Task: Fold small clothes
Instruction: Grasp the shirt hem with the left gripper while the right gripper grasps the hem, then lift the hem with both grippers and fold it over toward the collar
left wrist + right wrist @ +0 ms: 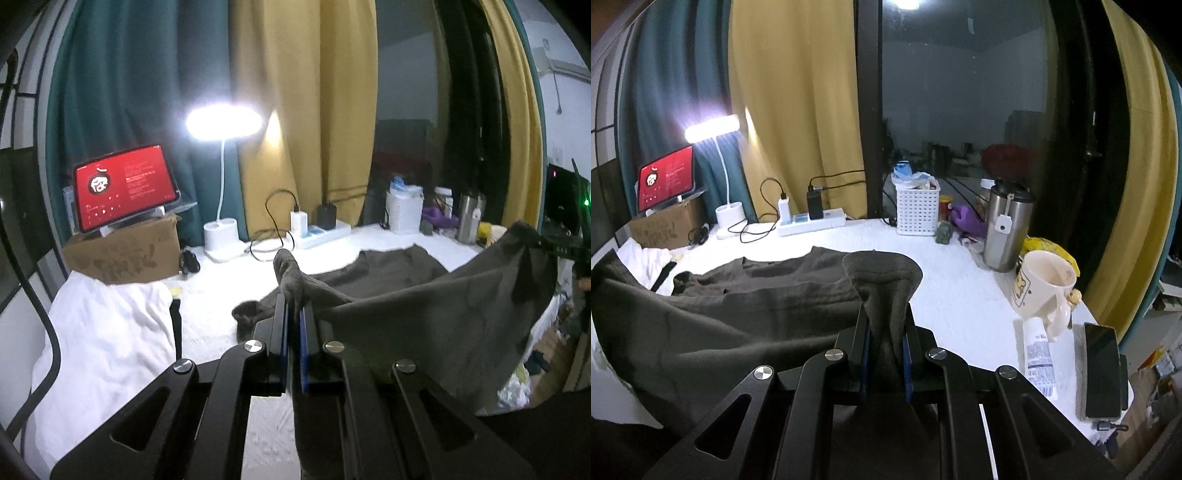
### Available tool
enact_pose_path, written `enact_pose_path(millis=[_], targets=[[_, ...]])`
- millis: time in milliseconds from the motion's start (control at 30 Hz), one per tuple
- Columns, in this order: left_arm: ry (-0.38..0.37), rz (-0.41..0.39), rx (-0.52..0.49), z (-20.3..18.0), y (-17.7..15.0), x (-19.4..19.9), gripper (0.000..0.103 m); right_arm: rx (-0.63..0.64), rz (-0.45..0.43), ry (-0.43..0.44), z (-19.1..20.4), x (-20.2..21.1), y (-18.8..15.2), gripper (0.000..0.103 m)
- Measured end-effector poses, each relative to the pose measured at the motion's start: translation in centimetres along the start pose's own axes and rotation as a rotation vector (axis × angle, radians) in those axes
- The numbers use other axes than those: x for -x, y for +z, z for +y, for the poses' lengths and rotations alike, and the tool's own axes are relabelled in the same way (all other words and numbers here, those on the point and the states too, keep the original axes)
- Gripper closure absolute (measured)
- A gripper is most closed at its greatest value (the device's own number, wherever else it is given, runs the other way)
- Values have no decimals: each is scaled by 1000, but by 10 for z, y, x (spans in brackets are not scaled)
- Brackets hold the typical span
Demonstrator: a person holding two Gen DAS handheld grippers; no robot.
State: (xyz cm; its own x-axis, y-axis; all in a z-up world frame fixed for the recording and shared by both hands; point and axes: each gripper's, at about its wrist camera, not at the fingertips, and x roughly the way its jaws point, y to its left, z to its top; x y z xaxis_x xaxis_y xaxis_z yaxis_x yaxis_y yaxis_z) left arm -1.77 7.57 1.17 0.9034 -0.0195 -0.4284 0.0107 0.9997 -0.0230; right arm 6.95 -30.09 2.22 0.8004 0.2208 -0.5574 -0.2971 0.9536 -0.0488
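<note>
A dark olive-brown garment (436, 306) hangs lifted over the white table (221, 325). My left gripper (294, 310) is shut on one corner of it, and a tuft of cloth sticks up past the fingertips. The cloth stretches right to my right gripper (546, 249) at the frame's edge. In the right wrist view my right gripper (885, 332) is shut on a bunched, ribbed edge of the same garment (701, 317), which drapes away to the left. Its far part still lies on the table (960, 295).
A white garment (103, 332) lies at the left by a cardboard box (122, 254) bearing a red-screened tablet (123, 186). Along the back stand a lit lamp (221, 236), power strip (812, 223), white basket (918, 210) and steel tumbler (1006, 229). A mug (1043, 291), tube (1039, 354) and phone (1102, 373) lie at right.
</note>
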Motion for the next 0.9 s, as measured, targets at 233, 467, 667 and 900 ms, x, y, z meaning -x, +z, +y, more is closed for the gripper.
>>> enact_pose_path(millis=[233,467,667,900], targets=[[-6,-17,-15,-1,9,-19,100,-3,3,4,3,-14,9,90],[-19,13,31,12,12,-52,100,0,20,4,5,-36,22,90],[-10,46,79,27,21,-76,99,3,30,8,9,-56,37,90],[12,65,125,41,30,-100,99,12,43,16,15,-81,56,90]])
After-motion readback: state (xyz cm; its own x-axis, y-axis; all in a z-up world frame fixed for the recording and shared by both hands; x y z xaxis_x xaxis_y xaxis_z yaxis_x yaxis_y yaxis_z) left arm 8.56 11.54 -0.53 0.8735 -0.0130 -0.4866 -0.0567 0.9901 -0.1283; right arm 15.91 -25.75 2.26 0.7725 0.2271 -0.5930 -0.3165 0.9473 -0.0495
